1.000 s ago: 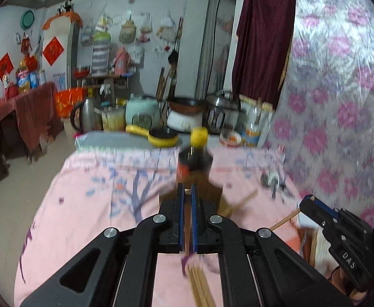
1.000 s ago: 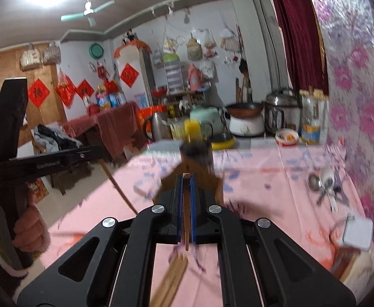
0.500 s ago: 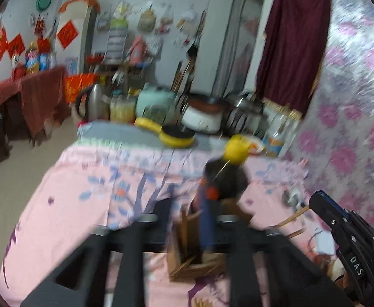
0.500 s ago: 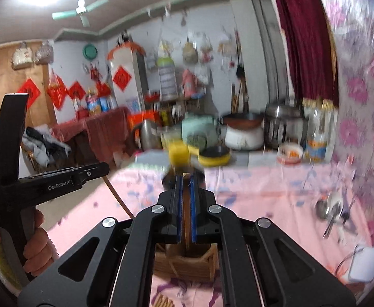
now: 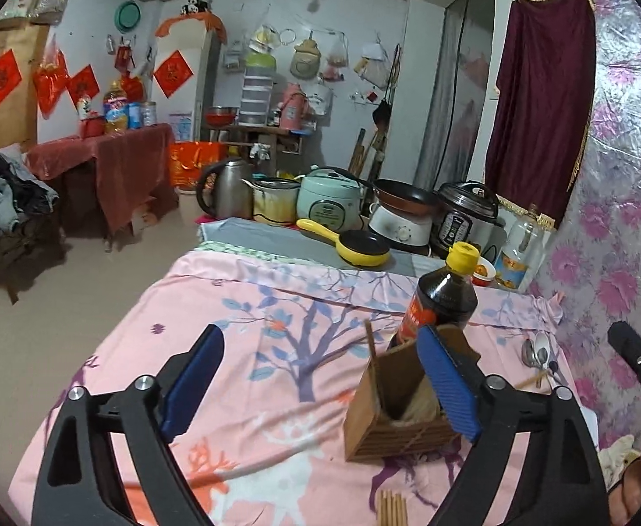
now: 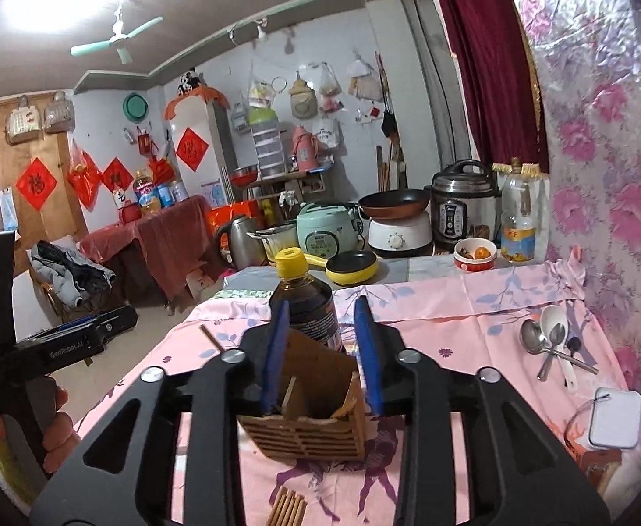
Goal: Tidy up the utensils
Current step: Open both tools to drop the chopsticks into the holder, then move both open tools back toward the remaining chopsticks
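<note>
Left tool [image 5: 318,388]: jaws spreading wide, nothing gripped, blue pads well apart with only pink cloth between them; right-hand pad passes just in front of the wooden holder [image 5: 397,412] without pressing on it. Right tool [image 6: 322,350]: jaws parting too, narrower gap, framing the holder's open top from above and nearer the camera, no contact on either pad.

Likely reading: chopsticks just dropped into the holder, both tools letting go. Inside the holder, one chopstick [image 5: 370,353] standing upright against the left wall, another leaning in the middle in the right wrist view; exact count not clear. Something pale and round also in the holder's bottom, not identifiable.

Directly behind the holder, touching or nearly so, a dark sauce bottle [image 6: 305,302] with yellow cap — probably serving as a backstop against tipping.

More work remaining: a bundle of chopsticks [image 6: 287,506] flat on the worktop [image 5: 250,350] near the camera, short of the holder. Off to the right, well apart, spoons [image 6: 548,342] lying loose — metal and white ones overlapping, handles crossed. Beside them, nearer, a white tagged pouch [image 6: 616,416]. Spoons presumably next for sorting after the chopsticks.
</note>
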The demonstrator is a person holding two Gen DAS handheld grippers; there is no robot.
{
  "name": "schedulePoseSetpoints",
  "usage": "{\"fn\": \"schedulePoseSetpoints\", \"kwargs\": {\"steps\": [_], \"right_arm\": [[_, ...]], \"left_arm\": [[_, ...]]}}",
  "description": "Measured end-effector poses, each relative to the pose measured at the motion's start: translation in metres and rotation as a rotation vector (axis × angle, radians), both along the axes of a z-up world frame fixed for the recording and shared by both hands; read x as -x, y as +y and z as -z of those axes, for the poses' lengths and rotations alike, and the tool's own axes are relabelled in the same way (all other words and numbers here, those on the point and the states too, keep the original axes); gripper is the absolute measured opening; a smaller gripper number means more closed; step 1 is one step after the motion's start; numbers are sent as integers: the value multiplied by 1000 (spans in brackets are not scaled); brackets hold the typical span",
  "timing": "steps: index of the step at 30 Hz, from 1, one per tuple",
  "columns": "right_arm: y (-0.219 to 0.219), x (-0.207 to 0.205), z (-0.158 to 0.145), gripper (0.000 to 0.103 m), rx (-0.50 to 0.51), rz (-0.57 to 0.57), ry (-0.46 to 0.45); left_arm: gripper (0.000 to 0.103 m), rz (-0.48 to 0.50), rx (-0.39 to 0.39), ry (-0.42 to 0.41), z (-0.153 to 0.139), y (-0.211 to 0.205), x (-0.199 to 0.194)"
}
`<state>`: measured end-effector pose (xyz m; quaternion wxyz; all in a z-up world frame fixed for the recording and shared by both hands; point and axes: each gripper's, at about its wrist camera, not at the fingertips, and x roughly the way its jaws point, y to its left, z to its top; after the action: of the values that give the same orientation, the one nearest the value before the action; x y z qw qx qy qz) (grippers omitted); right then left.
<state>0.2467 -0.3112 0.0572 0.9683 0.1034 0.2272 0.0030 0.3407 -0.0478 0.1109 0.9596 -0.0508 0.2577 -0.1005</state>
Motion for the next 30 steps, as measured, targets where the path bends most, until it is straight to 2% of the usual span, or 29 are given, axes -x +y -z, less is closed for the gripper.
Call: {"fn": "schedulePoseSetpoints", "kwargs": {"steps": [10, 18, 21, 25, 28, 30], "right_arm": [[28, 79, -14, 76, 23, 14, -72], [47, 142, 4, 83, 22, 19, -85], [46, 173, 19, 86, 0, 32, -81], [42, 211, 54, 86, -37, 34, -43], [43, 231, 95, 86, -16, 36, 41], [44, 230, 113, 86, 8, 29, 102]], "left_arm": [[97, -42, -89, -83, -1, 8, 82], [97, -51, -109, -72, 27, 9, 141], [97, -64, -118, -61, 47, 11, 168], [97, -67, -143, -11, 88, 19, 204], [97, -63, -178, 24, 117, 25, 223], [97, -56, -193, 65, 141, 29, 232]]}}
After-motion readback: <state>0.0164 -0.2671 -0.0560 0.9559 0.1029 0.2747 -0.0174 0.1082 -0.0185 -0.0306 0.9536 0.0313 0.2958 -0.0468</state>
